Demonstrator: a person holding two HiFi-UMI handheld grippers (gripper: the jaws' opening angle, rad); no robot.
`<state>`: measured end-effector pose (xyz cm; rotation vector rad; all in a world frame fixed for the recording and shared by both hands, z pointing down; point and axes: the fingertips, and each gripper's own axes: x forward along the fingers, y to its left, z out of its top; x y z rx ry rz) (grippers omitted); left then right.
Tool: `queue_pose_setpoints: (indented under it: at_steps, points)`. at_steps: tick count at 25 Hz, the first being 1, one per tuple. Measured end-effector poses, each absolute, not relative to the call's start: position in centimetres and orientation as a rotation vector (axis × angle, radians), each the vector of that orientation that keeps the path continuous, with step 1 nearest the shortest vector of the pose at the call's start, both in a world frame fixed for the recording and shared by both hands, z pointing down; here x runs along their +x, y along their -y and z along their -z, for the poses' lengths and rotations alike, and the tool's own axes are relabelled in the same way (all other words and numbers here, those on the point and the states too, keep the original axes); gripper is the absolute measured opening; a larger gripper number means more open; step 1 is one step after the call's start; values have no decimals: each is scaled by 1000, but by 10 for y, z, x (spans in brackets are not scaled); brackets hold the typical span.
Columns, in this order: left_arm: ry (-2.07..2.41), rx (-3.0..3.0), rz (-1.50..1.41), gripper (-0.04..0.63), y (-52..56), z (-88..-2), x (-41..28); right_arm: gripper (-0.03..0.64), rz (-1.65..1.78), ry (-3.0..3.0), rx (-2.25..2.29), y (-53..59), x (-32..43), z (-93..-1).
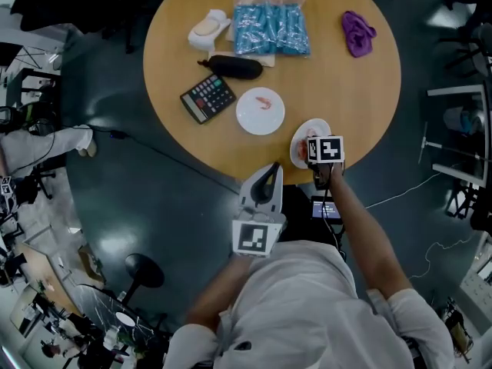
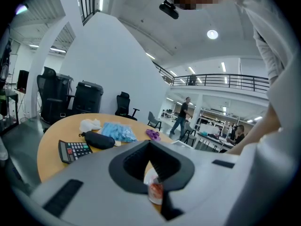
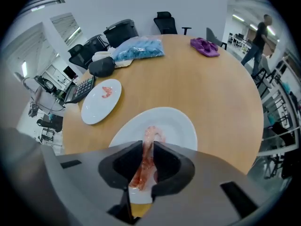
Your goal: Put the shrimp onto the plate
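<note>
Pink shrimp, gripped lengthwise between the jaws of the right gripper, with its curled end over the near plate, white, at the table edge. Second shrimp lies on the farther plate.

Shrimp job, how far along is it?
One shrimp already lies on the middle plate. The right gripper has its jaws shut on a second shrimp over the near plate. Left: setting it down and letting go.
</note>
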<state>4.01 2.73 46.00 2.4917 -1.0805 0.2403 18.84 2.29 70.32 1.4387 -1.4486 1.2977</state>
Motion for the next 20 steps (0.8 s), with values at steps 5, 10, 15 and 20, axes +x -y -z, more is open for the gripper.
queue_pose_setpoints:
  at_steps: [5, 10, 15, 20]
  points:
    - [1079, 2513, -237, 6, -25, -459, 41, 57, -1242, 1425, 1425, -23, 191, -702]
    - [1090, 2520, -225, 6, -25, -456, 36, 54, -1213, 1452, 1442, -24, 192, -695]
    - [1122, 2483, -194, 6, -27, -451, 26, 54, -1150, 1562, 1455, -17, 182, -665]
    - [1144, 2507, -190, 6, -27, -451, 13, 54, -946, 1698, 1343, 28, 149, -652]
